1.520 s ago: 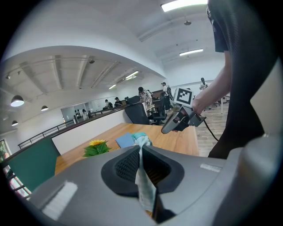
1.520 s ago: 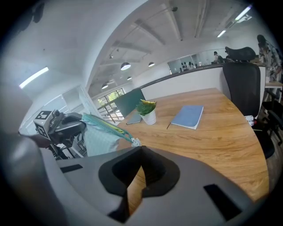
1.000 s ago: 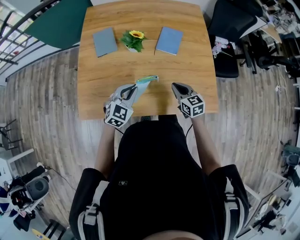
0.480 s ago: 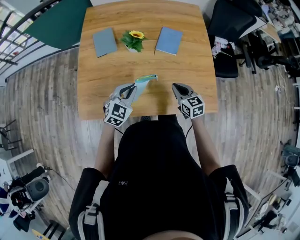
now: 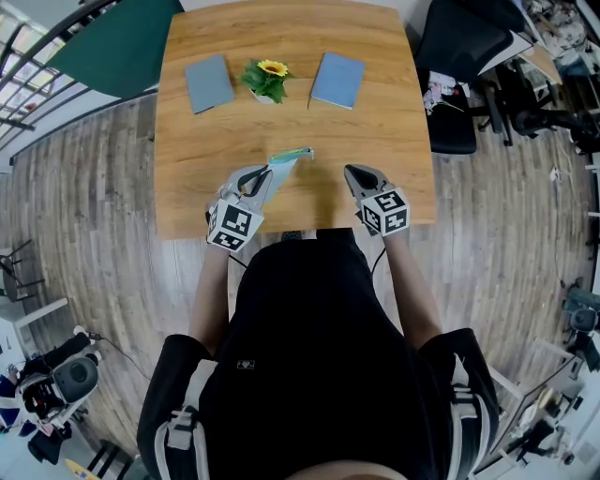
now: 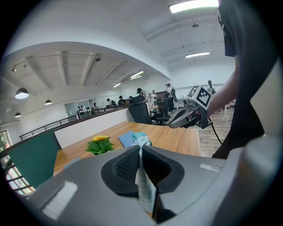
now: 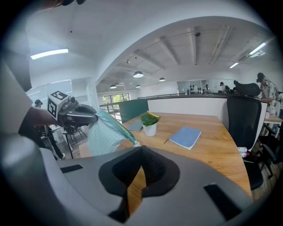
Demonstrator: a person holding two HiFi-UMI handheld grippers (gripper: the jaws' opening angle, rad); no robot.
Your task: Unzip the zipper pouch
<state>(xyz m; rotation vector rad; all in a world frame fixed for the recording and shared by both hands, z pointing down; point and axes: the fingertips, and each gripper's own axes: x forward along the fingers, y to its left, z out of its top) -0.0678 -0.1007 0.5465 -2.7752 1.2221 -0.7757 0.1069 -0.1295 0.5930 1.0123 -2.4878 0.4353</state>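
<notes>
We find bright, even light throughout. Ceiling strips [image 6: 193, 6] glare at one o'clock in the left gripper view and at ten o'clock in the right. The bench [image 5: 281, 112] carries only soft shadows. Fisheye bends every edge. Both gripper views have black corners and blurred foregrounds.

Pale mint zipper pouch [image 5: 291, 157], one end pinched in left tongs [image 5: 266, 177], free end slanting downward

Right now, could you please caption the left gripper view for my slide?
Left gripper clamps the zipper pouch; right gripper hangs shut beyond.
</notes>
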